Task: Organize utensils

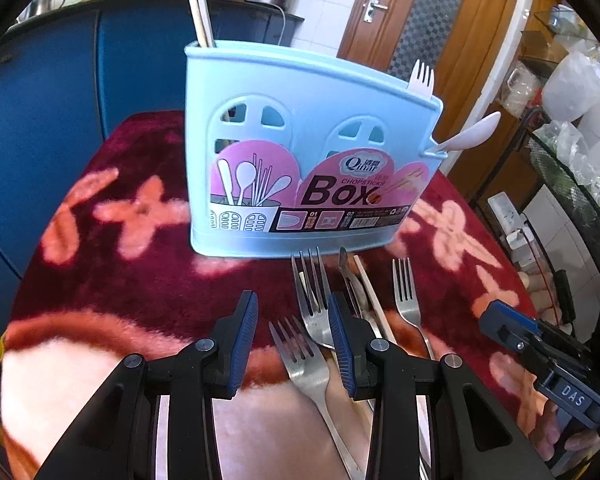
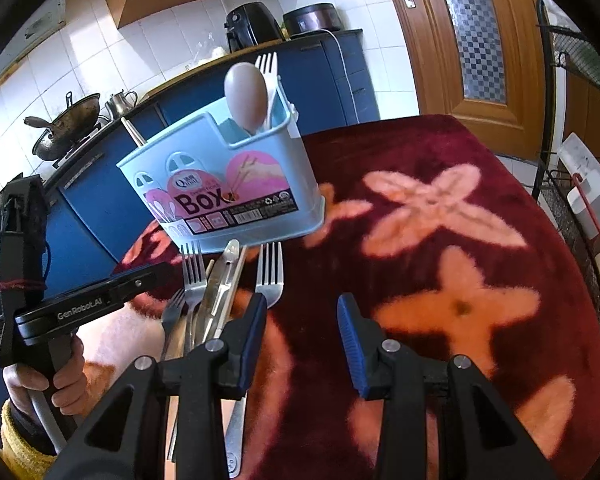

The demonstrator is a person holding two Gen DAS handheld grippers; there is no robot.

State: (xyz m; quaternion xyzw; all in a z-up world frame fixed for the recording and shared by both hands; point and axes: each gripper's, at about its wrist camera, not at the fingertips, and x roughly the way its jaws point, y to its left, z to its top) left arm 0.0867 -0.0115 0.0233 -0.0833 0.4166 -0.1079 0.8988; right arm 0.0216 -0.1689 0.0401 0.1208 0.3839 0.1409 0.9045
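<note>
A light blue utensil box (image 1: pixel 300 152) (image 2: pixel 228 184) stands upright on the red flowered cloth. It holds chopsticks (image 1: pixel 200 12), a white plastic fork (image 1: pixel 421 78) (image 2: pixel 268 68) and a spoon (image 1: pixel 468 136) (image 2: pixel 246 96). In front of it lie three metal forks (image 1: pixel 312 300) (image 1: pixel 304 364) (image 1: pixel 406 292) and a peeler-like tool (image 2: pixel 224 280). My left gripper (image 1: pixel 292 304) (image 2: pixel 140 280) hovers open over the left forks, pads touching nothing. Just right of the pile, my right gripper (image 2: pixel 303 308) (image 1: pixel 496 316) is open above the cloth, with one fork (image 2: pixel 270 276) at its left finger.
The cloth (image 2: pixel 440 208) covers a round table. Blue cabinets (image 1: pixel 60 100) with a wok (image 2: pixel 68 128), a kettle (image 2: pixel 120 102) and appliances stand behind. A wooden door (image 2: pixel 472 40) is at the back right, a wire rack (image 2: pixel 580 216) beside the table. A hand (image 2: pixel 60 384) holds the left gripper.
</note>
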